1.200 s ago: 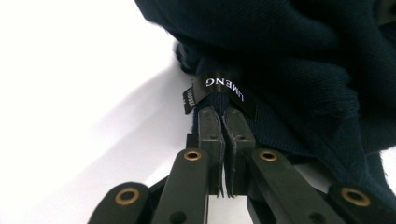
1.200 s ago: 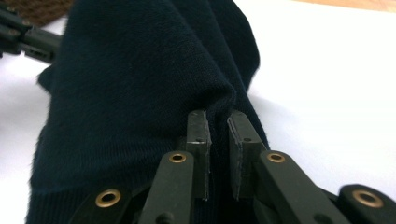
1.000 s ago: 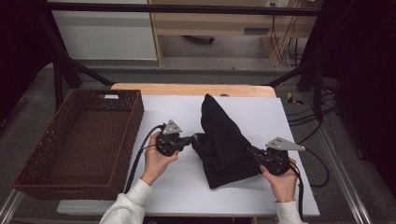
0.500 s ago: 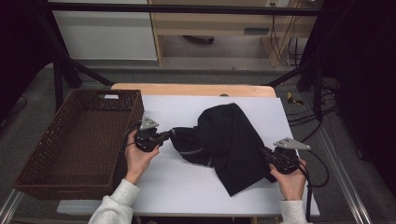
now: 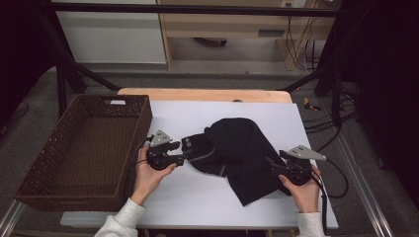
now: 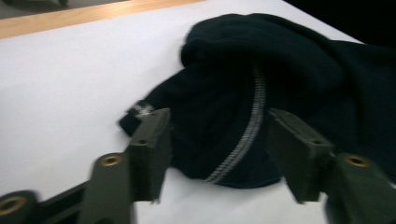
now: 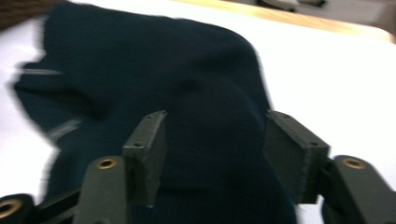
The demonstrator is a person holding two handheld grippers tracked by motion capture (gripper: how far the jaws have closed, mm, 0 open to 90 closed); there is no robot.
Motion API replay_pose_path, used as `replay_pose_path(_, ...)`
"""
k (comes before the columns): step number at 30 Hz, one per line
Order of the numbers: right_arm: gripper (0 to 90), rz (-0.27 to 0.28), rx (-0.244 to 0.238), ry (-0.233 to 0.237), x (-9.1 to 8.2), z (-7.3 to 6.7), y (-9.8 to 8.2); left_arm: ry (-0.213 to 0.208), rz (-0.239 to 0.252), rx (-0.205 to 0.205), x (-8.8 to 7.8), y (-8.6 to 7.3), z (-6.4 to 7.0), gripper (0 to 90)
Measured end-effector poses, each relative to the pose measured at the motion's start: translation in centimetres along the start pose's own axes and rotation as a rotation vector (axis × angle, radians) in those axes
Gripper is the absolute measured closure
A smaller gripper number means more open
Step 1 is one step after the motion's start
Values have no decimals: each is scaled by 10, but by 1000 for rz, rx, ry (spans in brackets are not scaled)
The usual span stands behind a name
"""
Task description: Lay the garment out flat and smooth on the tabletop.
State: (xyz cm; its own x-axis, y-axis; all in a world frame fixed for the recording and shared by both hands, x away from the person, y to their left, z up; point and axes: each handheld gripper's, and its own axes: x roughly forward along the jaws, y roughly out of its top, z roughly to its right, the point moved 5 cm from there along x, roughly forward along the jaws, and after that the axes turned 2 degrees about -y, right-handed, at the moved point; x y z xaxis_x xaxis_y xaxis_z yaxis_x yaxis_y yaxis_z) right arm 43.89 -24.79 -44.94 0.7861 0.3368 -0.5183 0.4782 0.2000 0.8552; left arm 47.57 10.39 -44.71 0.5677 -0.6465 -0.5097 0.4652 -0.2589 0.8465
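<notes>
Both jaws just opened, cloth [image 5: 242, 148] loose between; my left gripper [image 6: 217, 154] view shows its zipper [image 6: 243, 140], right gripper [image 7: 212, 158] view none

The left gripper [image 5: 184, 148], at lower left of the high view, and the right gripper [image 5: 271, 163], at lower right, point inward; both jaws have just been opening, now gaping, clamping nothing.

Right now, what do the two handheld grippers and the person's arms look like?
Both the left gripper and right gripper are black, with round bodies, two blocky dark jaws, brass-coloured pivot pins and a grey three-cornered plate on top. A black cable trails from each. The person wears white ribbed-cuff sleeves.
</notes>
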Motion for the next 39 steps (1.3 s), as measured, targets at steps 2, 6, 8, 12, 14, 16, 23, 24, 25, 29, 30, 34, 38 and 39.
replay_pose_path(2,358,6,-15,42,1,-10,3,-13,-14,11,6,-3,8,339)
replay_pose_path(6,292,-26,-46,114,14,-36,2,-30,-68,29,29,-12,20,333)
replay_pose_path(8,262,-62,-74,129,23,-45,-3,-39,-105,30,42,-17,23,333)
replay_pose_path(12,242,-114,-82,136,36,-54,-12,-34,-159,43,62,-26,26,378)
replay_pose_path(14,256,-139,-98,128,41,-56,-17,-22,-180,56,69,-30,25,421)
replay_pose_path(16,303,-153,-117,112,45,-57,-21,-17,-180,63,72,-32,25,468)
replay_pose_path(23,696,-198,-143,87,46,-54,-25,4,-194,101,68,-33,17,777)
replay_pose_path(24,763,-203,-137,90,45,-54,-25,0,-195,101,67,-33,17,796)
replay_pose_path(25,798,-205,-134,94,44,-53,-24,-6,-197,100,65,-32,17,810)
replay_pose_path(29,851,-191,-107,125,32,-50,-17,-27,-173,77,50,-21,14,826)
replay_pose_path(30,853,-182,-100,130,29,-49,-14,-24,-160,79,44,-16,12,827)
replay_pose_path(34,857,-142,-85,147,13,-44,-3,2,-77,52,11,8,1,830)
replay_pose_path(38,859,-82,-68,191,-6,-43,11,70,-40,18,-14,24,-16,832)
replay_pose_path(39,859,-73,-57,209,-10,-45,14,83,-35,2,-18,26,-21,831)
